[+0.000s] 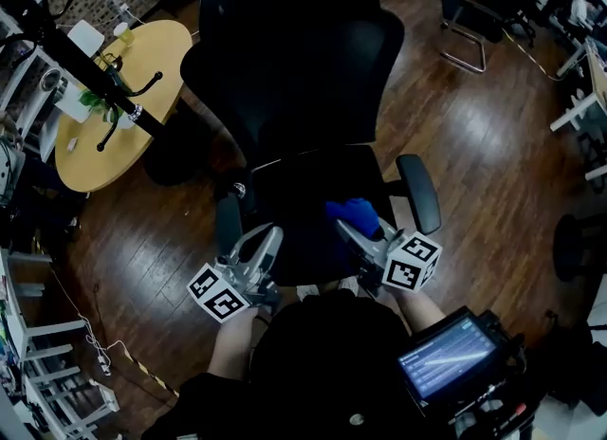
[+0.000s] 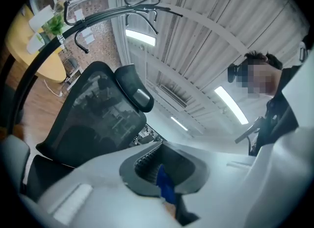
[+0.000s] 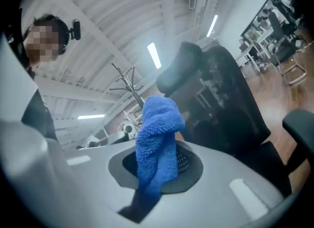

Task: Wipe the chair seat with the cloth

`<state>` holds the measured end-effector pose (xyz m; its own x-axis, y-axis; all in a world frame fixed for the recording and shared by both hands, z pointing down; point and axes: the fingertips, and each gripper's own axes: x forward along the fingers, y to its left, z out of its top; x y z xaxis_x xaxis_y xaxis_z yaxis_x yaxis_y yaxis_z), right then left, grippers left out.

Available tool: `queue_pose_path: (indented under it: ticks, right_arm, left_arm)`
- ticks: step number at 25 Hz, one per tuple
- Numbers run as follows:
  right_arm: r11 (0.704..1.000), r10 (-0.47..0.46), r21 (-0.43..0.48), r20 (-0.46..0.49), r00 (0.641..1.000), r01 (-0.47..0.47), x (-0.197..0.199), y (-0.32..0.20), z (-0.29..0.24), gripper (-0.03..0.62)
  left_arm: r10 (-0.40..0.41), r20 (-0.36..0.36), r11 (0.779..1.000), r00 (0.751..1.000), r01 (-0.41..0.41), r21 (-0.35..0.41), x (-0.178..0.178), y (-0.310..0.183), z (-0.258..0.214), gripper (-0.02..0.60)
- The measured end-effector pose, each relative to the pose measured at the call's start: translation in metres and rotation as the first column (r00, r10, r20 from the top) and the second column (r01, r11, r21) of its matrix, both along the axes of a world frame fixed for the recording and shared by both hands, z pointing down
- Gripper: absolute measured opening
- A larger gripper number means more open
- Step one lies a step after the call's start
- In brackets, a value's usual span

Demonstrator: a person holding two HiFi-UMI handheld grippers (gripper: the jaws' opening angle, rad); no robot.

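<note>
Soft, light, floppy blue cloth (image 3: 156, 138) stands bunched in the clamped jaws of the right gripper (image 1: 347, 229), just above the front of the black chair seat (image 1: 303, 192); this mid-fold hold should suit wiping. Beside it, the left gripper (image 1: 268, 237) angles toward the seat, jaws together.

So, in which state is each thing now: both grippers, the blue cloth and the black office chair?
Black mesh office chair: upright, unoccupied.
Blue fluffy cloth: bunched, held over the seat.
Right gripper: shut on the cloth.
Left gripper: jaws together, a thin blue sliver between them.
</note>
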<state>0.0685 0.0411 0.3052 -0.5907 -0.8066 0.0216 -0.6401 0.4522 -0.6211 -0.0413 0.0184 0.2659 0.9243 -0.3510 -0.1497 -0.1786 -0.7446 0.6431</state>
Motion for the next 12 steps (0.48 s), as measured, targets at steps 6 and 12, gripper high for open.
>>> queue_pose_path:
  ticks: [6,12]
  right_arm:
    - [0.986,-0.028,0.162,-0.015,0.999,0.030,-0.001,0.014,-0.066,0.038]
    - [0.981,-0.054,0.188,0.012,0.998,0.051,0.007,0.035,-0.066,0.038]
  left_arm:
    - [-0.024,-0.028,0.998,0.999,0.026,0.050,0.002,0.001,-0.021,0.005]
    - [-0.068,-0.006,0.995,0.998,0.069,0.070,0.005,0.024,-0.025,0.005]
